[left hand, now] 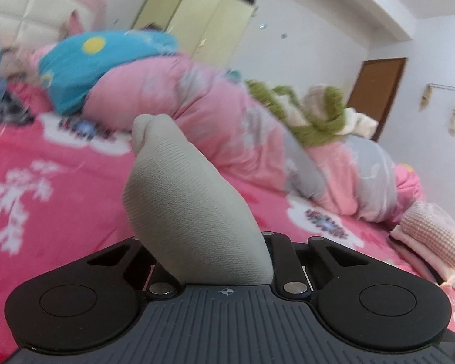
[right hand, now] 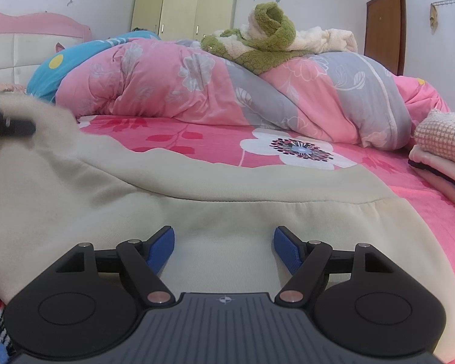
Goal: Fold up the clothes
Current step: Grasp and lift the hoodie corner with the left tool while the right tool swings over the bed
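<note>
1. Folding has barely started: the cream garment [right hand: 227, 200] lies mostly spread on the bed [right hand: 197, 139], directly ahead of and under the right tongs [right hand: 224, 244].
2. Left tongs [left hand: 209, 261] are clamped on a bunched corner of it; right tongs gape apart, gripping nothing.
3. Folded clothes [right hand: 443, 151] sit stacked to the right.
4. No containers visible.

garment [right hand: 197, 188]: lower half of the right wrist frame, lying on the bed sheet [right hand: 209, 139]
quilt [right hand: 197, 85]: behind the garment, across mid-frame
folded stack [right hand: 443, 151]: right edge, on the sheet
wardrobe [right hand: 185, 12]: top centre, behind the quilt
</note>
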A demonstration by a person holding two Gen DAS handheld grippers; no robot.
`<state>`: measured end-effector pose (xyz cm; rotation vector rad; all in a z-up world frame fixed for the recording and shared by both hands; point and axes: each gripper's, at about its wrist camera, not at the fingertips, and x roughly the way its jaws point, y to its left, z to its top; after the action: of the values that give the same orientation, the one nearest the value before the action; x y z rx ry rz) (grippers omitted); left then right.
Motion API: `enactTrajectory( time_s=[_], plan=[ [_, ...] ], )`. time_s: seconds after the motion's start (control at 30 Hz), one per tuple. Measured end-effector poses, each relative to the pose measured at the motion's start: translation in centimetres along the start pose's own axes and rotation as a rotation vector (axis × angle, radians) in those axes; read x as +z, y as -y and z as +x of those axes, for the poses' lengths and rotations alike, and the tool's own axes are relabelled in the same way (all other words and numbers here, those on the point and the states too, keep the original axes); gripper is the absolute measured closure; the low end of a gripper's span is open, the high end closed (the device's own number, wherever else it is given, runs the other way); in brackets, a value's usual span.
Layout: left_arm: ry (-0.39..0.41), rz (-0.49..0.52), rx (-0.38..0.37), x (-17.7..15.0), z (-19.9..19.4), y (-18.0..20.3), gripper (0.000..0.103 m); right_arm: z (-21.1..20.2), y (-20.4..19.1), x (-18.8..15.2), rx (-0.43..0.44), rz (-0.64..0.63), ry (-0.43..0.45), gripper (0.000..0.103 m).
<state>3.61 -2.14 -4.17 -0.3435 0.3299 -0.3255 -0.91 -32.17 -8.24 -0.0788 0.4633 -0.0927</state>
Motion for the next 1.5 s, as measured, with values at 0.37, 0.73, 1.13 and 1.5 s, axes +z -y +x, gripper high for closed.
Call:
enactTrajectory(
  time_s=[0.37, 0.73, 1.13, 1.5],
  plan=[
    [0.053, 0.147, -0.085, 1.7, -0.3, 5.5, 0.088, -0.1, -0.1, 0.0, -0.008, -0.014, 0.001, 0.028],
    [0.074, 0.198, -0.118, 2.1, -0.5, 7.8, 0.088, -5.1, 1.1, 0.2, 0.105, 0.019, 0.198, 0.056],
    [0.068, 0.182, -0.171, 2.2, -0.7, 7.5, 0.089, -4.9, -3.5, -0.4, 0.273, -0.201, 0.075, 0.096],
    [0.09, 0.185, -0.216, 1.9, -1.3, 7.6, 0.089, 1.2, 0.2, 3.5, 0.283, 0.1, -0.1, 0.095]
  ],
)
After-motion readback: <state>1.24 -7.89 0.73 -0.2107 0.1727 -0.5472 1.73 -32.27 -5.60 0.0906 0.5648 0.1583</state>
